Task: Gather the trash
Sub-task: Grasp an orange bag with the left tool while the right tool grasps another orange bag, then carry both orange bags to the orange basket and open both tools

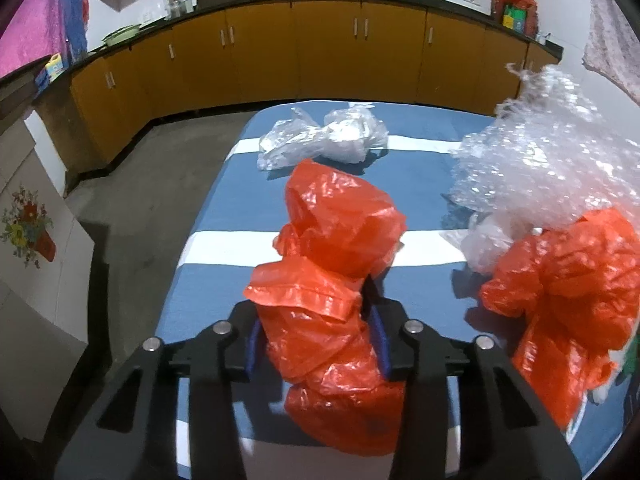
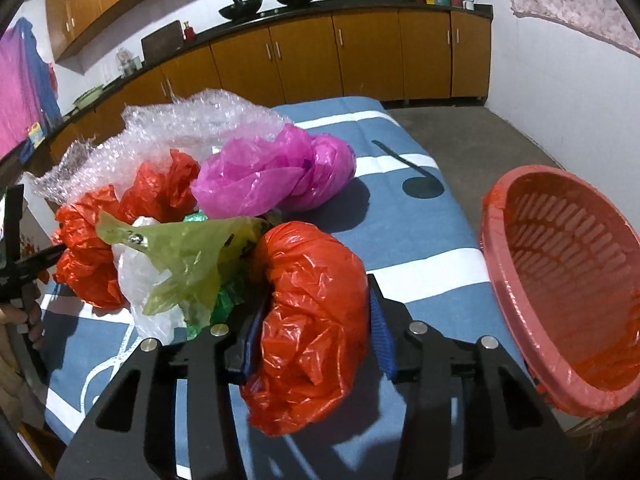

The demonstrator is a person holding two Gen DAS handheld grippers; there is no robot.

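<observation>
The basket point(image 2: 568, 280) is sitting just right of the right gripper point(image 2: 316, 336), tilted so its mouth is facing that gripper; what shows of its slatted inside is holding nothing.

The left gripper point(image 1: 316, 336) is pinching a crumpled red bag point(image 1: 332, 304) between its 2 blue pads point(image 1: 380, 340), which are pressing into the plastic on both sides. The bag's long axis is running straight ahead along the fingers, with one lobe bulging beyond the tips and another hanging back under the gripper body. Ahead of it, past the bag, a clear bag point(image 1: 324, 140) is lying on the striped cloth point(image 1: 224, 216). To the gripper's right, a sheet of bubble wrap point(image 1: 552, 160) is sitting on top of a second red bag point(image 1: 568, 292).

The right gripper is clamping its own red bag point(image 2: 312, 320), both pads touching it; this bag is curling in an arc, bulging forward past the fingertips and sagging back below the gripper. Ahead and left of it are lying a green bag point(image 2: 192, 256), a white bag point(image 2: 140, 280), another red bag point(image 2: 104, 232) and bubble wrap point(image 2: 180, 128). Straight ahead, a pink bag point(image 2: 276, 172) is resting, its long axis running crosswise.
</observation>
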